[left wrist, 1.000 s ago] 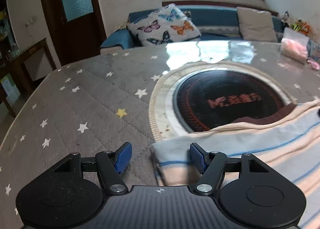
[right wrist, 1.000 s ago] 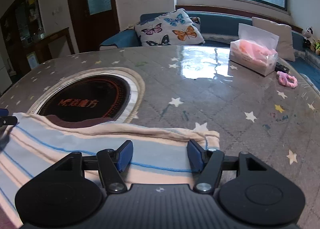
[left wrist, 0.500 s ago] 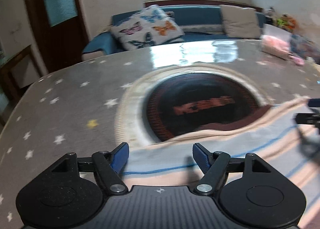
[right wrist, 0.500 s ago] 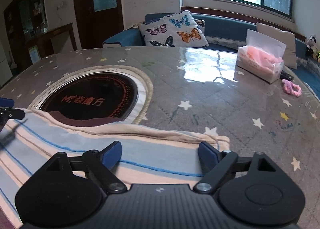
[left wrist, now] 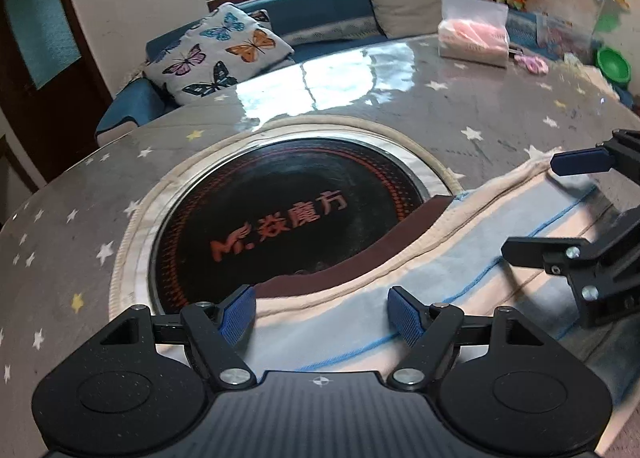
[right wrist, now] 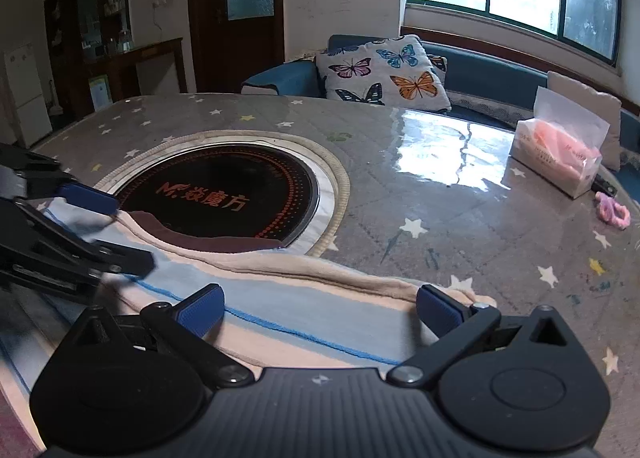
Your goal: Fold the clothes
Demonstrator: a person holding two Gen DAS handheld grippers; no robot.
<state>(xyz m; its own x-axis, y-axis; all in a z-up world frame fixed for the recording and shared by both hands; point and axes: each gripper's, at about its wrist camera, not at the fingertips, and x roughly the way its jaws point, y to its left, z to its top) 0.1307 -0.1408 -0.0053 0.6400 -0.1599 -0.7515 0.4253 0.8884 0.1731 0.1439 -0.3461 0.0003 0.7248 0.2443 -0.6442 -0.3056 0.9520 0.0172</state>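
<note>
Folding looks part done, judging by how the cloth lies now. The round table under a grey star-print quilted cover [right wrist: 400, 193] carries everything; its black circular cooktop inset with orange lettering [left wrist: 280, 225] is my landmark.

The striped garment, cream and pale blue with thin blue lines and a dark brown collar band [left wrist: 460, 258], lies flat on the near side of the cooktop. Its brown neckline edge overlaps the cooktop's near rim. It sits as a long, narrow band with a rolled, doubled-looking cream edge on the cooktop side, so I'd judge at least one lengthwise fold is in. The end to the right of the cooktop reaches a small bunched corner [right wrist: 476, 298]. What's left, by my guess: cross-folds to shorten the band, then squaring up. The layer count can't be confirmed.

The left gripper [left wrist: 322, 316] is over the cloth just near of the cooktop, jaws moderately apart, having just eased a bit wider, with nothing pinched; fabric is only below the pads.

The right gripper [right wrist: 318, 308] is over the band to the right of the cooktop, jaws just spread to full width, holding nothing; its right pad [right wrist: 438, 306] is beside the bunched corner.

The clear tissue pack with pink contents [right wrist: 556, 157] and the pink scrunchie [right wrist: 612, 213] sit far right of the cooktop, well apart from the garment.
</note>
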